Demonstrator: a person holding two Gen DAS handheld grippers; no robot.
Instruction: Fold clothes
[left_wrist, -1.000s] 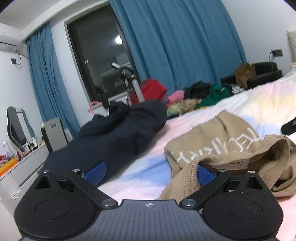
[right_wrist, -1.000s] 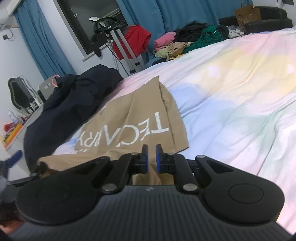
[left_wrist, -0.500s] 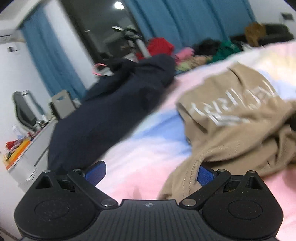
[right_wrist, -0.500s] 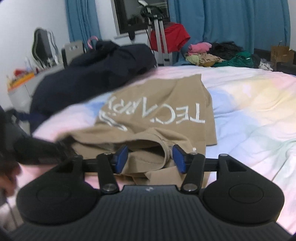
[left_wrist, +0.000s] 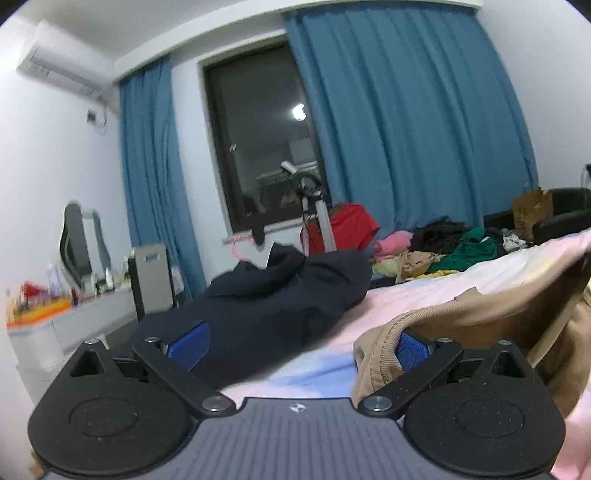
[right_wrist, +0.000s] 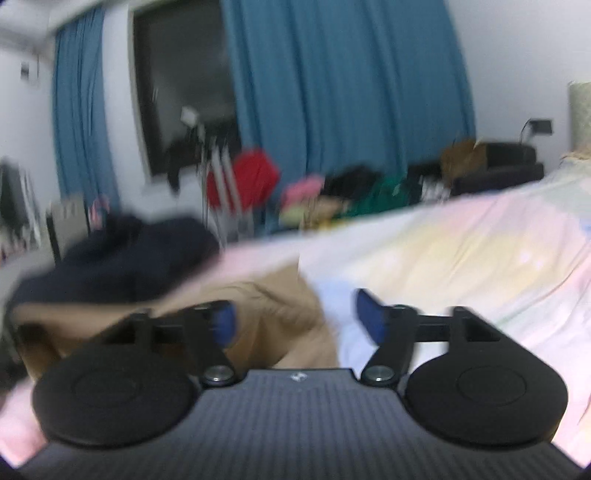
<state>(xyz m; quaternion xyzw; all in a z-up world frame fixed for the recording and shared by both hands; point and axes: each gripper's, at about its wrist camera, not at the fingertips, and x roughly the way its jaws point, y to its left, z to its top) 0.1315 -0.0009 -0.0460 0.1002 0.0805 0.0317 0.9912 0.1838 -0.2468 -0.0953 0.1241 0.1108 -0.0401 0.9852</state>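
Left gripper (left_wrist: 299, 341): I see its jaws spread wide, the right blue pad tucked under the tan shirt's edge.
Right gripper (right_wrist: 295, 319): spread apart, gripping nothing.
Tan cotton shirt (left_wrist: 491, 314): rumpled on the pastel bedsheet (right_wrist: 461, 258), near me.
Dark navy garment (left_wrist: 280, 302): heaped far left.
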